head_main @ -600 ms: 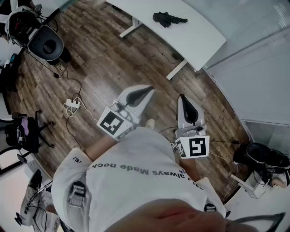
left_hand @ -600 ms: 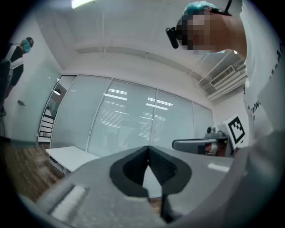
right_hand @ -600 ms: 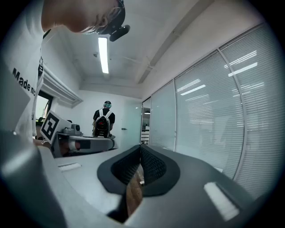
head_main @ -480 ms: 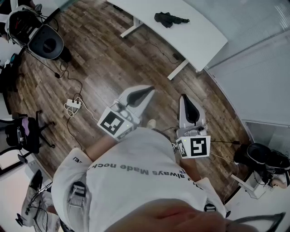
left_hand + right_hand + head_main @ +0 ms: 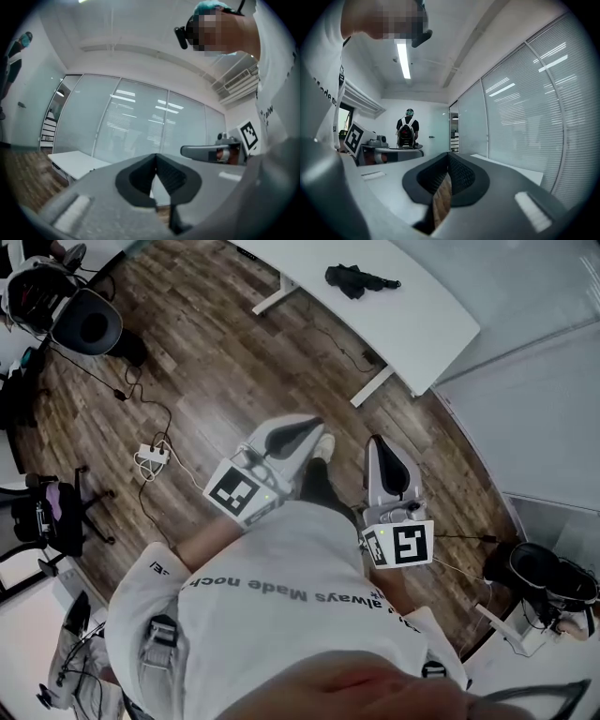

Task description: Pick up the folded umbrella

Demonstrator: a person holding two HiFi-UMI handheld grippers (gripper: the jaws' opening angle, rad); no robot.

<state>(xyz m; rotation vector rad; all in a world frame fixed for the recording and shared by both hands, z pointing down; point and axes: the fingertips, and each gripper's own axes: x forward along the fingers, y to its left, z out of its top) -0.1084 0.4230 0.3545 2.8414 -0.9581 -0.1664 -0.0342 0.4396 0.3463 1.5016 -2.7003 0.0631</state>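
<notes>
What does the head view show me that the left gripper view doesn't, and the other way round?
Head view only: the black umbrella lying on the white table, and the wood floor with a power strip. Left gripper view only: the left gripper with its jaws shut on nothing, a glass wall, and a person at far left. Both: the table, the left gripper and the right gripper.

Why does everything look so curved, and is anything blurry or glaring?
Head view: the wide lens bends the white table; the folded umbrella is small yet clear. Left gripper view: lights mirror in the glass wall. Right gripper view: the ceiling light glares.
</notes>
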